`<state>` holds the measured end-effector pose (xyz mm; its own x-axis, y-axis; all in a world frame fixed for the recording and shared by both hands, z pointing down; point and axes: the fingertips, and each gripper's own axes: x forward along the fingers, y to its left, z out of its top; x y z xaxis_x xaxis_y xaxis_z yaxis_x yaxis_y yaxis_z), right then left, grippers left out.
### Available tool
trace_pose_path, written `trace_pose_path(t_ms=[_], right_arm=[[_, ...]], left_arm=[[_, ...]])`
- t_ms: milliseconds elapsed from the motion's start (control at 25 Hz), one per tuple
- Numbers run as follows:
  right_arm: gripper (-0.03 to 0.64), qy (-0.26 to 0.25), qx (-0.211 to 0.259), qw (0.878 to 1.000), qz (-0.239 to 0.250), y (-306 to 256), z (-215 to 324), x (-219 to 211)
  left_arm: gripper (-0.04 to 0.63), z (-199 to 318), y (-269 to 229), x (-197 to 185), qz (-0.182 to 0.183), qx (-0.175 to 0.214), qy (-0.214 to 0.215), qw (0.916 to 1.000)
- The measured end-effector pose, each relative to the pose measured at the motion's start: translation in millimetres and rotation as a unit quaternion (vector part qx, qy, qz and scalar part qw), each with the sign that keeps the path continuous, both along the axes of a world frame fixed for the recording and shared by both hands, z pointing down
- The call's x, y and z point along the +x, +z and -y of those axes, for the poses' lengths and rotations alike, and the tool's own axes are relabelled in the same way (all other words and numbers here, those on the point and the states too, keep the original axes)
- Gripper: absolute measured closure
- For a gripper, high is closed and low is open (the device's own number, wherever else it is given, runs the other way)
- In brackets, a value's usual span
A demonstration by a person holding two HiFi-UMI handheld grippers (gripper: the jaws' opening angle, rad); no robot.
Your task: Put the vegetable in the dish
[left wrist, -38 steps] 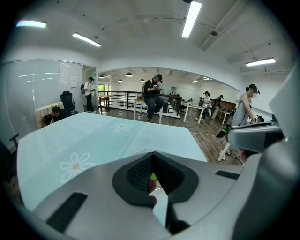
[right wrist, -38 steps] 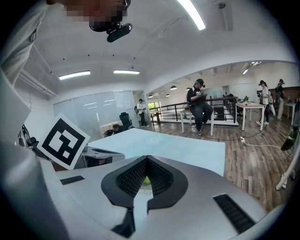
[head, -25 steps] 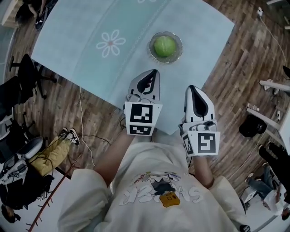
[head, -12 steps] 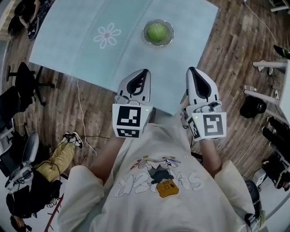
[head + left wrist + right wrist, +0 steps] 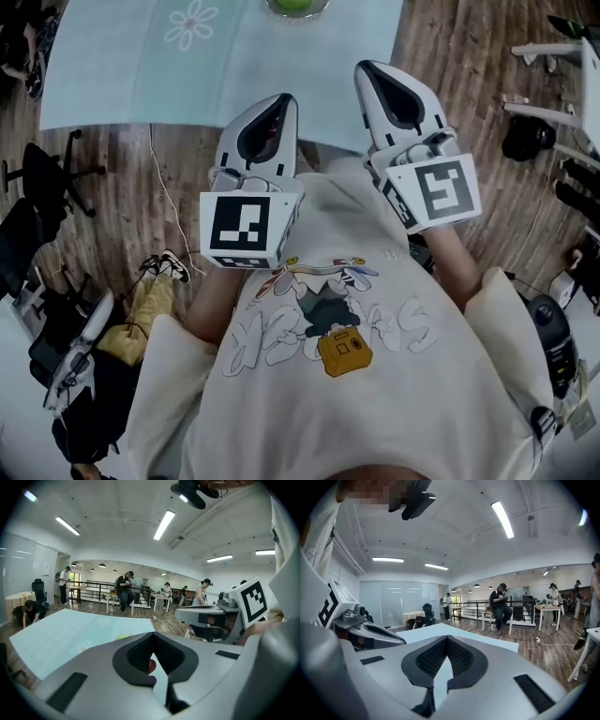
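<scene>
The green round vegetable (image 5: pixel 294 4) lies in a small glass dish (image 5: pixel 319 9), cut off by the top edge of the head view, on the far part of the pale blue table (image 5: pixel 112 66). Both grippers are held close to the person's chest, well short of the dish. My left gripper (image 5: pixel 286 99) is shut and holds nothing. In its own view, where the left gripper (image 5: pixel 152 636) points level over the table (image 5: pixel 61 634), the vegetable (image 5: pixel 123 637) peeks over its body. My right gripper (image 5: pixel 364 67) is also shut and empty. In its own view the right gripper (image 5: pixel 446 640) points across the table corner (image 5: pixel 487 643).
A flower print (image 5: pixel 190 22) marks the tablecloth. On the wooden floor lie a cable (image 5: pixel 165 202), shoes (image 5: pixel 167 265) and a black chair (image 5: pixel 42 173) at the left. Furniture and bags (image 5: pixel 527 136) stand at the right. Several people and tables (image 5: pixel 124 595) fill the room's far side.
Both grippers have drawn back from the table toward the chest. The dish with the vegetable has slid to the top edge of the head view. Jaws stay shut.
</scene>
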<state>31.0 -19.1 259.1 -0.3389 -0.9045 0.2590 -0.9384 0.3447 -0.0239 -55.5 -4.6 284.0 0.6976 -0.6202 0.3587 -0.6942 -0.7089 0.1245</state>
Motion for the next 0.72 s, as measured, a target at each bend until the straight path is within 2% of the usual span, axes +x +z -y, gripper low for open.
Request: trace_pose_path(t_ms=[400,720], right_arm=[[0.594,0.042,0.006,0.999,0.018,-16.8,-41.4,0.8],[0.594,0.060,-0.011,0.997,0.046,-7.1,-74.5,-13.3]], left_arm=[[0.588,-39.3,-31.8,-27.4,-0.018,0.013,0.012,0.9997],[0.588,-57.7,-21.3,-33.2,-0.019,0.003,0.016,0.9997]])
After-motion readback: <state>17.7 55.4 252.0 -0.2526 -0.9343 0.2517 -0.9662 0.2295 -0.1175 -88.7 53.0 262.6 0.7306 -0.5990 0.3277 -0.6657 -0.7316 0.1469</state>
